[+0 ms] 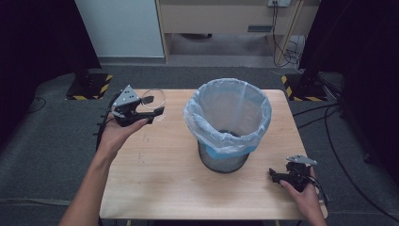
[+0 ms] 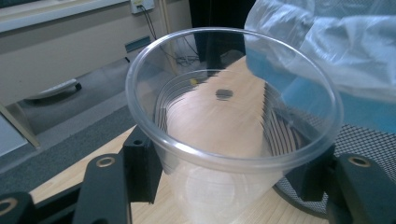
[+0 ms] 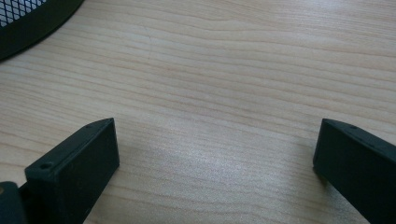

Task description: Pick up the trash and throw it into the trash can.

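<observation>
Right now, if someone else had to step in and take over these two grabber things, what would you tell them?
Left gripper: shut on the clear plastic cup, held upright at the table's far left, beside the bin.
Right gripper: open, holding nothing, low over bare wood near the table's right front corner.
Lined mesh bin: mid-table.
Done: cup picked up.
Left: probably drop the cup into the bin.

The left gripper [image 1: 153,106] is raised over the far left part of the wooden table [image 1: 164,188], its 2 jaws set on either side of a clear plastic cup [image 1: 155,100]. A mesh bin [image 1: 225,157] lined with a pale blue bag [image 1: 228,117] stands mid-table. The right gripper [image 1: 273,174] rests low near the front right corner, well apart from the bin.
</observation>
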Demonstrator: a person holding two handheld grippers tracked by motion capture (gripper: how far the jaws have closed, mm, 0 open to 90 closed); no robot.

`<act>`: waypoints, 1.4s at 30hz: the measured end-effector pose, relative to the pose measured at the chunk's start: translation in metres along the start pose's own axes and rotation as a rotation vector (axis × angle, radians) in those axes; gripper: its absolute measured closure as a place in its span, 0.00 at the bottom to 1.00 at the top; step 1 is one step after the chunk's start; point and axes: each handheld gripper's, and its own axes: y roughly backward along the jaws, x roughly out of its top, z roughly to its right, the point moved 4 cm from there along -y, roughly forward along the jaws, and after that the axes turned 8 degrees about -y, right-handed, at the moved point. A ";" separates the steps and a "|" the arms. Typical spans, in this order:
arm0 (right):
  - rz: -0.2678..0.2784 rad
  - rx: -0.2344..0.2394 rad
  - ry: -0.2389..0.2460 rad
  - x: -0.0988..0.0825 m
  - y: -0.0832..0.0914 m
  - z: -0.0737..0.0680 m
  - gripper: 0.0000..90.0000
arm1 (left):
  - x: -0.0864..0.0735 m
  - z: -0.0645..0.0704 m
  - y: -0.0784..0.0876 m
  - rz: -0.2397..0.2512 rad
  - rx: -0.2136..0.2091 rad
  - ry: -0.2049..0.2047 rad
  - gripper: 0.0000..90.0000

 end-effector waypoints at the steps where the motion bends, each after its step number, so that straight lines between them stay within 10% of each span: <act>1: 0.000 0.000 0.000 0.000 0.000 0.000 0.00 | 0.003 0.000 0.001 0.002 -0.003 -0.004 0.42; 42: 0.000 0.003 0.006 0.000 0.000 0.000 0.00 | 0.095 0.024 0.003 0.070 -0.067 -0.128 0.42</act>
